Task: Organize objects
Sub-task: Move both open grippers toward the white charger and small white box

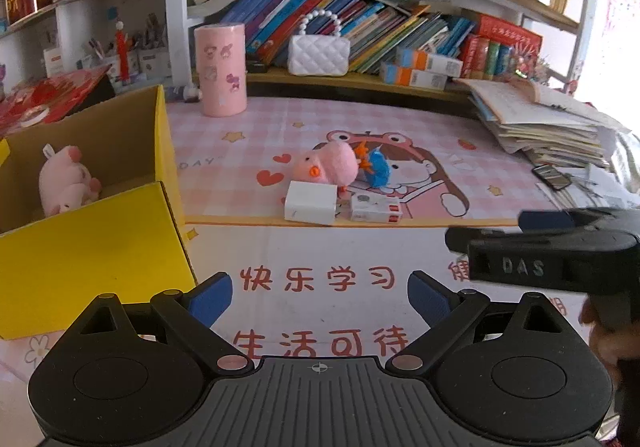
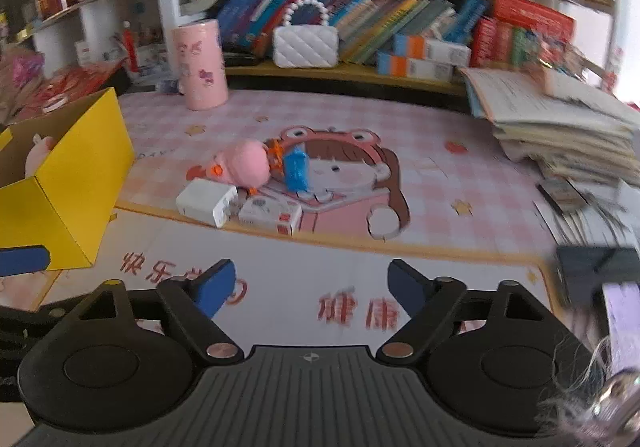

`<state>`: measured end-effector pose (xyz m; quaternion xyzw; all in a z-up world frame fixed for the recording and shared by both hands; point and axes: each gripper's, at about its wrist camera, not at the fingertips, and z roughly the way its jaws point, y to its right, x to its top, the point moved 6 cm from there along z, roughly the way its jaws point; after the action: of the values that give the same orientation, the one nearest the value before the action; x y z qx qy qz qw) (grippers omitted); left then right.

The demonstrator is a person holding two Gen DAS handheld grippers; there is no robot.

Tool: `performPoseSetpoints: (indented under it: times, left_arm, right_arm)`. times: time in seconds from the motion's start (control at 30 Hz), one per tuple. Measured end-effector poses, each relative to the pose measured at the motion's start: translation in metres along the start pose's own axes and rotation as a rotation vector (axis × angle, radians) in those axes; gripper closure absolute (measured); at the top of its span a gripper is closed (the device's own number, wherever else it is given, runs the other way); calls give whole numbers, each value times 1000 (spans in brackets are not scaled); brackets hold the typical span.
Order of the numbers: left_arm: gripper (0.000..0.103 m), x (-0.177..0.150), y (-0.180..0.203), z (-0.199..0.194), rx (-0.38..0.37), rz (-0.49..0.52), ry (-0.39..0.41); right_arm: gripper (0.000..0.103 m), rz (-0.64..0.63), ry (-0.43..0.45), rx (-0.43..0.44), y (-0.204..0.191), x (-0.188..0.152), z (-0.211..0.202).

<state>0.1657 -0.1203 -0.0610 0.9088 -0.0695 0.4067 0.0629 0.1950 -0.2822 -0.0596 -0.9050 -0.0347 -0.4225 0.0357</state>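
My left gripper hovers low over the printed desk mat, blue pads spread wide, nothing between them. My right gripper likewise: pads apart, empty, over the mat's white strip with red characters. From the left view the right tool's black body sits off to the right, slightly blurred.

Just left of the left gripper: yellow cardboard box, flaps open, a pink plush pig lying inside against the near wall.

Mid-mat, well ahead of both grippers, a small cluster: white charger block beside a white eraser box with red end, the two near or touching, can't tell which. Right behind them a pink plush duck, and against it a blue-and-orange toy.

Farther back: pink cylindrical canister upright at the mat's rear edge; stack of workbooks at right. On the lower shelf, a white quilted handbag with bead handle, in front of leaning books.
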Motion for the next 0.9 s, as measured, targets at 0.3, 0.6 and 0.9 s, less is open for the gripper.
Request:
performPoseSetpoints:
  times: [0.3, 0.6, 0.9]
  left_arm:
    - [7, 3, 12, 10, 52, 18, -29]
    - [7, 3, 18, 11, 97, 27, -37]
    - [7, 3, 12, 7, 147, 12, -36]
  right_arm:
    - [30, -34, -1, 143, 11, 19, 56]
    - [29, -119, -47, 172, 3, 24, 113]
    - [28, -168, -51, 176, -14, 20, 134]
